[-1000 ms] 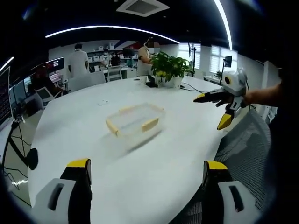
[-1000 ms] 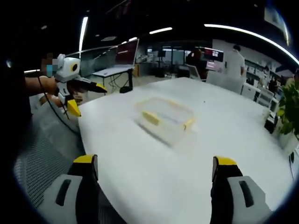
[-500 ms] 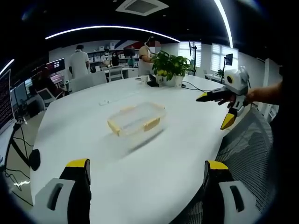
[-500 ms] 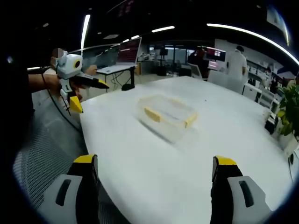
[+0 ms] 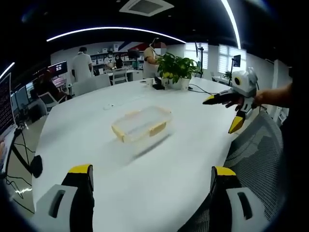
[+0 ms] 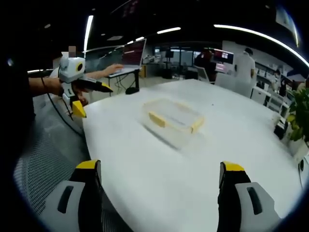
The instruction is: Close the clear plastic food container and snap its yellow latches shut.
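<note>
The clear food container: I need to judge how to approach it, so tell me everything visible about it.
The clear food container is a shallow rectangular box of see-through plastic with its lid resting on top. Yellow latches show on its sides; whether they are snapped down cannot be told. It lies flat near the middle of the white table, set at an angle to both views, with nothing visibly inside. Neither gripper touches it: the right gripper and left gripper hang open off the table's edge.

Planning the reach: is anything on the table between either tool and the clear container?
Nothing visible. Bare white table lies between the left tool and the container, and likewise before the right tool. The plant stands beyond it.
</note>
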Demonstrator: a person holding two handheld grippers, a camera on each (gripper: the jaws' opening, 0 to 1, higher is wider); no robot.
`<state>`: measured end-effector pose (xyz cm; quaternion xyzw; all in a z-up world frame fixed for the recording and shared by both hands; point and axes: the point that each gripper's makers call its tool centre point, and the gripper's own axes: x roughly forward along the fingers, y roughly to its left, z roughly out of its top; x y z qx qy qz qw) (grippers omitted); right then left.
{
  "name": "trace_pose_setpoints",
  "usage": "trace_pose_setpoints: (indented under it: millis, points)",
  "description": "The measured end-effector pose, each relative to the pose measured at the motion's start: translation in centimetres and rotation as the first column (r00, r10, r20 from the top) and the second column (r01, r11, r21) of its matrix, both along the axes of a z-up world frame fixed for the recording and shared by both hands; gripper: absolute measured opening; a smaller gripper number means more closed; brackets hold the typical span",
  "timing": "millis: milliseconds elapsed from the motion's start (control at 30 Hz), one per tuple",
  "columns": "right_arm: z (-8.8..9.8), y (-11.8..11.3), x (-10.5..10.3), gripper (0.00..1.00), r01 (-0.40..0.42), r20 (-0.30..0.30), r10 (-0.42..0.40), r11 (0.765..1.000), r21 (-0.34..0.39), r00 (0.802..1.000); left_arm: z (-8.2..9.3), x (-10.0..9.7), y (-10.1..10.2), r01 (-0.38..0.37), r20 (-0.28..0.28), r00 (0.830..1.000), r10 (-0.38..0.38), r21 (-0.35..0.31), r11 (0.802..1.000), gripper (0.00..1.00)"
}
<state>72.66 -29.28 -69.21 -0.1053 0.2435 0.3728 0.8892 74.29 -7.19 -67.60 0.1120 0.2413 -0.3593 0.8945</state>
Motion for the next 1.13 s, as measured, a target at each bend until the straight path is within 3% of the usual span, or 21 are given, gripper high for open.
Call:
trace_pose_setpoints:
  millis: [300,400,1133]
  points:
    - [-0.12,0.12,-0.04,0.99,0.000,-0.006,0.000,1.000,0.003,1.000,0.07,0.03,-0.16,0.002,0.003,1.000,-0.002,0.000,1.000,0.99]
    - [0.39,0.16,0.13,0.99,0.022,-0.012,-0.021,0.999,0.048,1.000,-0.04,0.01,-0.18,0.003,0.002,1.000,-0.003,0.002,1.000,0.99]
    - [0.40,0.20,0.14,0.99,0.012,-0.011,-0.012,1.000,0.028,1.000,0.16,0.15,-0.31,0.000,0.006,1.000,0.000,-0.013,1.000,0.98]
